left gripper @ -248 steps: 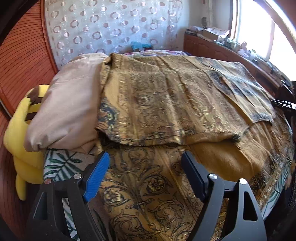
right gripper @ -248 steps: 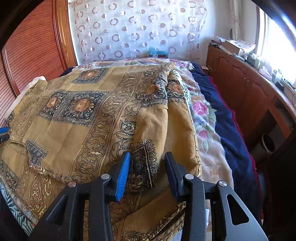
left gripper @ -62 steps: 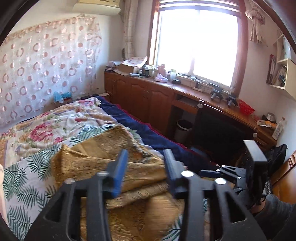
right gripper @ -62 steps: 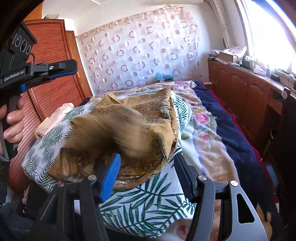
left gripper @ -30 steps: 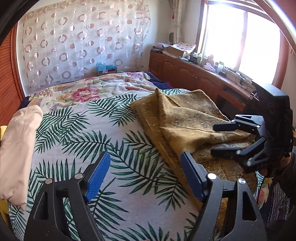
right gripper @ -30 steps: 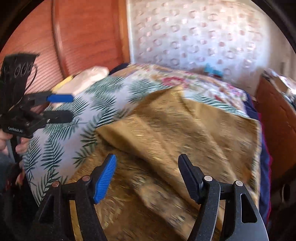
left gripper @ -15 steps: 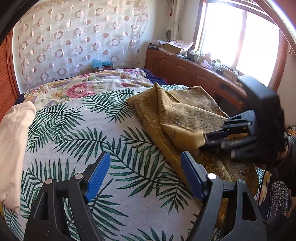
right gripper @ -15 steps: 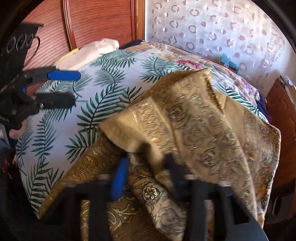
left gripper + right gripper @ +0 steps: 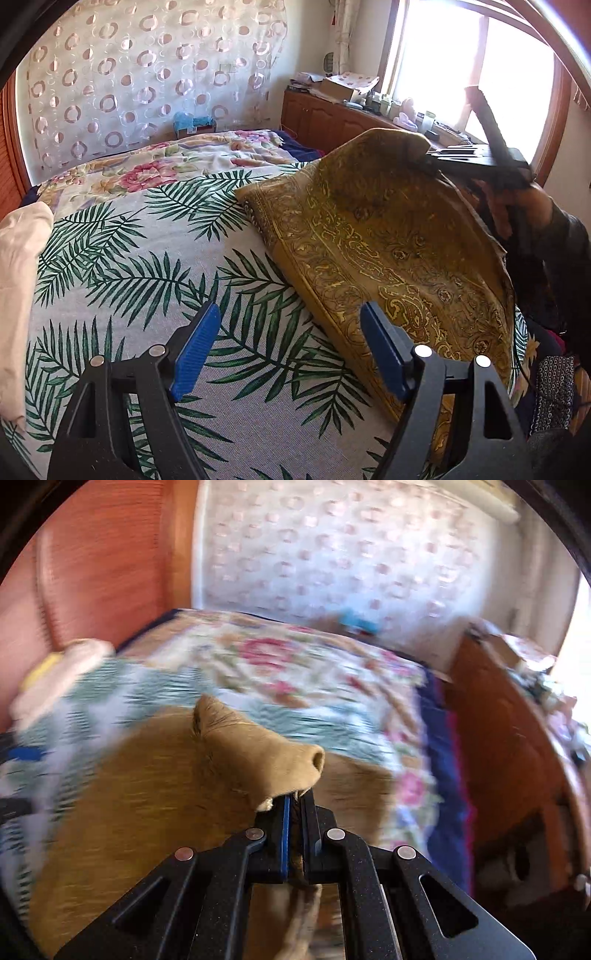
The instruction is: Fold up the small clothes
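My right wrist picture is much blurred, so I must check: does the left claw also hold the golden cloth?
Observer: No. The left claw is open and holds nothing, above the palm-leaf sheet.
Operator: Where is the cloth from it?
Observer: The golden cloth lies to its right on the sheet. The right claw holds one corner raised.
Operator: Does the left claw touch the cloth?
Observer: Its right finger overlaps the cloth's near edge in the picture. I cannot tell if they touch.
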### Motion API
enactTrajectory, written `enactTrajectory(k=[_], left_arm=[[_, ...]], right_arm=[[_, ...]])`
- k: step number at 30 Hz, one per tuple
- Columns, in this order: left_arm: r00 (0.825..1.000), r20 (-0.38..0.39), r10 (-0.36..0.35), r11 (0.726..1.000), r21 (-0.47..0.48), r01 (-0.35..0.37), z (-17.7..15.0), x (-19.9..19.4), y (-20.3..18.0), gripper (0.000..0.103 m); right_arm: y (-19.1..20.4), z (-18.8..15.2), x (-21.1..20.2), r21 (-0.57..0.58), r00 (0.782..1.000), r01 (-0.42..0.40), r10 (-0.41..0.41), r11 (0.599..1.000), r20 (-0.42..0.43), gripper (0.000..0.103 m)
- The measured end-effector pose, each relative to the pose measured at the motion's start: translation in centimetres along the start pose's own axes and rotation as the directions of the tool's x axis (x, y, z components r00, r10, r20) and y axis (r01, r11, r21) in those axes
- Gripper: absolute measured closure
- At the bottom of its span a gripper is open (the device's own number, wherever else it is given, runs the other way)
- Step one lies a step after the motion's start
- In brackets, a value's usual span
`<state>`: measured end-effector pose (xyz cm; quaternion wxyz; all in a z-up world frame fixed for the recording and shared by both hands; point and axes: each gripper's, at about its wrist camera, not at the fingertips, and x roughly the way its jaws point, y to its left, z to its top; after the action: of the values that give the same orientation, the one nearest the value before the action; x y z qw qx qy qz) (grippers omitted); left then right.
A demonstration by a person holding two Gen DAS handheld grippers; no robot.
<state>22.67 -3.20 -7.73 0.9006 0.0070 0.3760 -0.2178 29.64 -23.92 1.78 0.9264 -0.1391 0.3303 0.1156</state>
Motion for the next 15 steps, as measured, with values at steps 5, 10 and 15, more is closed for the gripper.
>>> enactTrajectory(k=[5,10,15], left_arm=[[1.0,-0.012,0.001,1.0,0.006,-0.001,-0.1,0.4,-0.2,0.024],[1.0,-0.004,0.015,1.0,0.004,-0.015,0.1,0.4,-0.3,0.024],[1.0,-0.002,0.03,1.0,-0.006,-0.03,0.2,0.3,-0.1,0.024]], right_arm=[[-1.7,0.4,4.2,0.058,0.996,0.037,-0.033,0.998,-0.08,0.098],[-1.5,2.2,6.1,0.094,0.995,-0.076,0.082,0.993,-0.062,0.098],[-2.2,2.8,6.6,0.11,0.996,-0.047,0.056,0.993,-0.076,0.09]])
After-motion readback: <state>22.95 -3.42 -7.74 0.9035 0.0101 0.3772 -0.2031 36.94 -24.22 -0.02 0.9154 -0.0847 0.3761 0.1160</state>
